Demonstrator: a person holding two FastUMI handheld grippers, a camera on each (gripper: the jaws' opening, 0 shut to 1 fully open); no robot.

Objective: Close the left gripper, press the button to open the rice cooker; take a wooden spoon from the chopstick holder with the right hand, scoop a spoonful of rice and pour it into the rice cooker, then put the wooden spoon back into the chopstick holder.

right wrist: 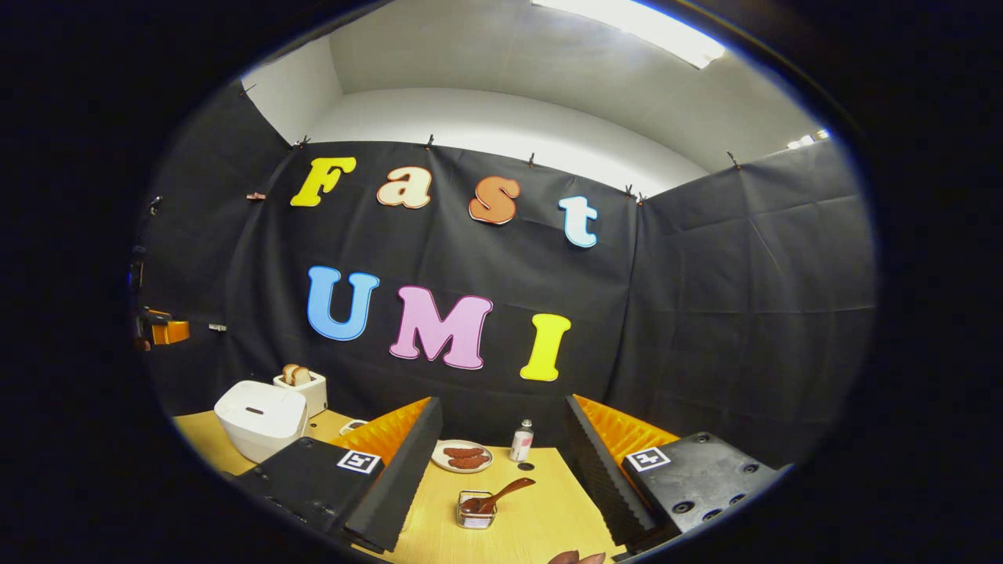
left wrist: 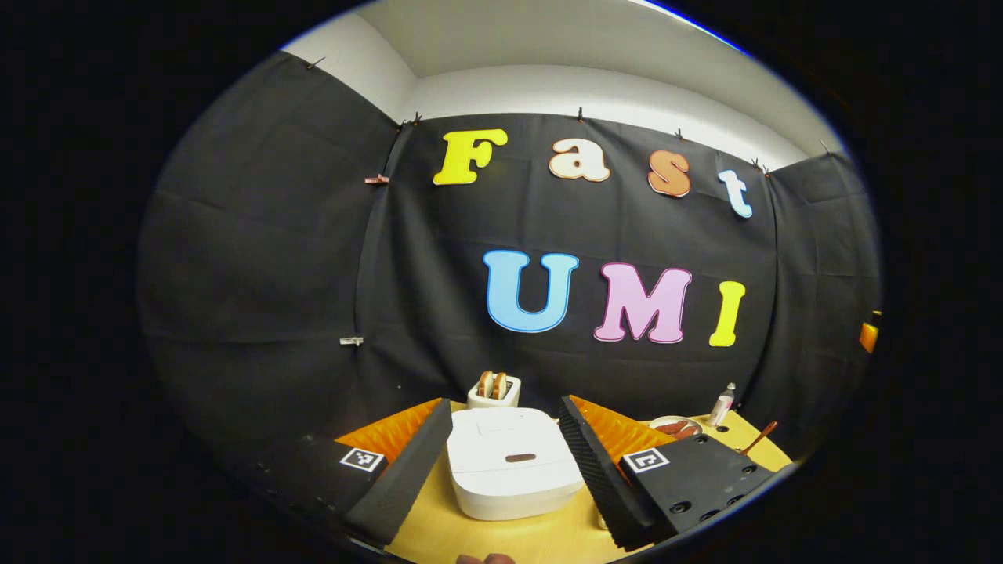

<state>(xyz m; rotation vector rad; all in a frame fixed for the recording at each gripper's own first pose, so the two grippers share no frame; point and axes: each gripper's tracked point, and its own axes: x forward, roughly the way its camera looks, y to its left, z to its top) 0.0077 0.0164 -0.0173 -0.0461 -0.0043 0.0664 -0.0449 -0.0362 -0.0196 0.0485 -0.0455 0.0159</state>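
Note:
The white rice cooker (left wrist: 509,462) sits on the table with its lid down and a small dark button (left wrist: 520,457) on top. It lies between the spread fingers of my left gripper (left wrist: 505,404), which is open and holds nothing. The same rice cooker (right wrist: 260,419) shows at the far left in the right gripper view. A wooden spoon (right wrist: 501,495) leans in a small low holder (right wrist: 472,511) just ahead of my right gripper (right wrist: 501,401), which is open and holds nothing. The spoon's handle (left wrist: 758,439) shows at the far right in the left gripper view.
A white toaster (left wrist: 494,389) with bread slices stands right behind the cooker. On the yellow table (right wrist: 541,525) behind the holder are a plate (right wrist: 462,456) of brown food and a small bottle (right wrist: 521,441). Black cloth walls close in the back and sides.

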